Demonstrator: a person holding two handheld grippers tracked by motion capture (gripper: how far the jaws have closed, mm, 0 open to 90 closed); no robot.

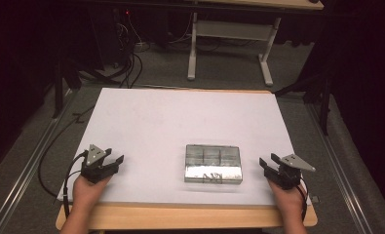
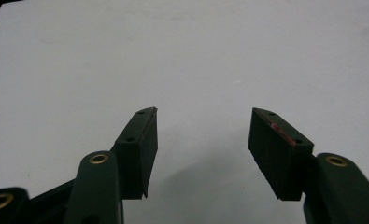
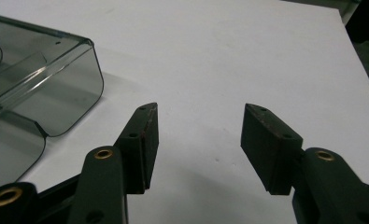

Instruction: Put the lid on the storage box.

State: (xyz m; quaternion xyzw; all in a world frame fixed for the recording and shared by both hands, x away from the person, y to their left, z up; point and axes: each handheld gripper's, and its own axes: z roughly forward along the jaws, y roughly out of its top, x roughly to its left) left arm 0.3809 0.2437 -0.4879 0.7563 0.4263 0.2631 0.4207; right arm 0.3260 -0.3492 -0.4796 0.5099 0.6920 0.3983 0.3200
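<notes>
A clear plastic compartment box (image 1: 213, 163) lies flat on the white table top (image 1: 180, 122), near the front and a little right of the middle. The same box (image 3: 37, 88) fills the left side of the right gripper view, apart from the jaws. My left gripper (image 1: 114, 160) rests low at the front left, well away from the box; its jaws stand open over bare white surface, as the left gripper (image 2: 203, 140) view shows. At the front right, my right gripper (image 1: 268, 161) is open too, with nothing between the jaws of the right gripper (image 3: 198, 135).
The white sheet covers a wooden table whose bare front edge (image 1: 190, 217) shows below the hands. Beyond the far edge stand a second table's white legs (image 1: 229, 48) and loose cables (image 1: 126, 63) on the grey floor. A metal rail (image 1: 24, 170) runs along the left.
</notes>
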